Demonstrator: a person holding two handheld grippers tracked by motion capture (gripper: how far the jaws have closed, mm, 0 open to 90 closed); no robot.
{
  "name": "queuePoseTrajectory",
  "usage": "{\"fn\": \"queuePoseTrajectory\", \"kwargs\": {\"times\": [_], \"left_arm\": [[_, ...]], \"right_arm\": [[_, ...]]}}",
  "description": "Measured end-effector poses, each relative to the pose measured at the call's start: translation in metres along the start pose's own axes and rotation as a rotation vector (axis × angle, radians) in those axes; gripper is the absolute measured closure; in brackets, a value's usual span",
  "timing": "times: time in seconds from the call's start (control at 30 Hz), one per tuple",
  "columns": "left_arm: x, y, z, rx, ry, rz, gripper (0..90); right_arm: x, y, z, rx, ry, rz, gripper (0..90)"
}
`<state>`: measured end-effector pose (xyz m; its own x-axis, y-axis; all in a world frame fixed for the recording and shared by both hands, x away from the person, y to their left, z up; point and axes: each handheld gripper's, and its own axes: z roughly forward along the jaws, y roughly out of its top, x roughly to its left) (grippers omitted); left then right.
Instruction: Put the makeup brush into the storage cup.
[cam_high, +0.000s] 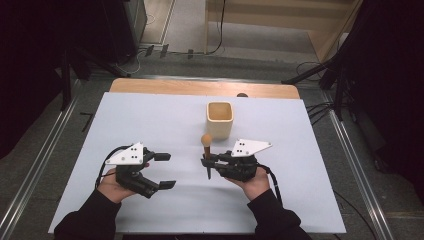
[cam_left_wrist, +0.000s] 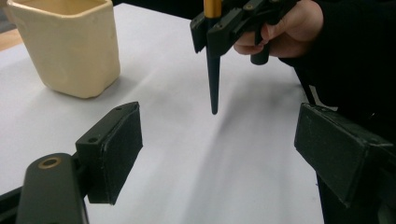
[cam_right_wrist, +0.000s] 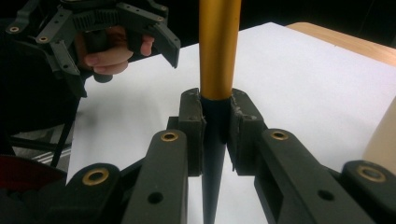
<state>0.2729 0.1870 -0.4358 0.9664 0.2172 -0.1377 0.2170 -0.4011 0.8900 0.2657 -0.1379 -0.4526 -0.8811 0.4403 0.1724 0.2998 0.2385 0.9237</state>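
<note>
Tools: two. The left tool (cam_high: 166, 170) sits in the lower left of the high view, the right tool (cam_high: 206, 163) just right of centre, each carried in one hand.
Left tool state: its two black pads stand wide apart with nothing between them; in the left gripper view one pad (cam_left_wrist: 114, 151) is at lower left and the other at the right edge, bare white sheet between.
Right tool state: clamped on the one slim stick with a gold upper shaft, a round wooden knob on top and a black pointed lower end (cam_high: 207, 152).
Stick, count and place: one. In the high view it stands upright at mid-frame, just below the cup, knob uppermost. In the right gripper view the gold shaft (cam_right_wrist: 219, 46) rises from between the two pads at centre, and the black taper runs down to the bottom edge. In the left gripper view the black point (cam_left_wrist: 213, 79) hangs at top centre, its tip above the sheet with a faint shadow under it.
Cup: one cream, square-mouthed cup with rounded corners (cam_high: 220, 120), upright, above centre in the high view and at upper left in the left gripper view (cam_left_wrist: 65, 46). It stands apart from the stick.
Tabletop: one white sheet (cam_high: 150, 120) covers it; a strip of bare wood (cam_high: 200, 88) shows along the far edge.
Hands: two, dark sleeves entering from the bottom edge of the high view; the left hand (cam_high: 112, 187), the right hand (cam_high: 256, 185).
Grey three-cornered plates: two, one atop each tool.
</note>
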Motion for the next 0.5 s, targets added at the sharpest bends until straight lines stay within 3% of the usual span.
{"fn": "queuePoseTrajectory", "kwargs": {"times": [0.1,0.5], "left_arm": [[-0.001,-0.001,-0.002,-0.002,0.009,0.019,16.0],[-0.003,-0.011,-0.011,-0.036,0.056,0.029,14.2]], "right_arm": [[-0.001,0.001,-0.002,-0.002,-0.006,0.001,79.0],[-0.007,0.004,-0.012,-0.021,-0.044,0.021,79.0]]}}
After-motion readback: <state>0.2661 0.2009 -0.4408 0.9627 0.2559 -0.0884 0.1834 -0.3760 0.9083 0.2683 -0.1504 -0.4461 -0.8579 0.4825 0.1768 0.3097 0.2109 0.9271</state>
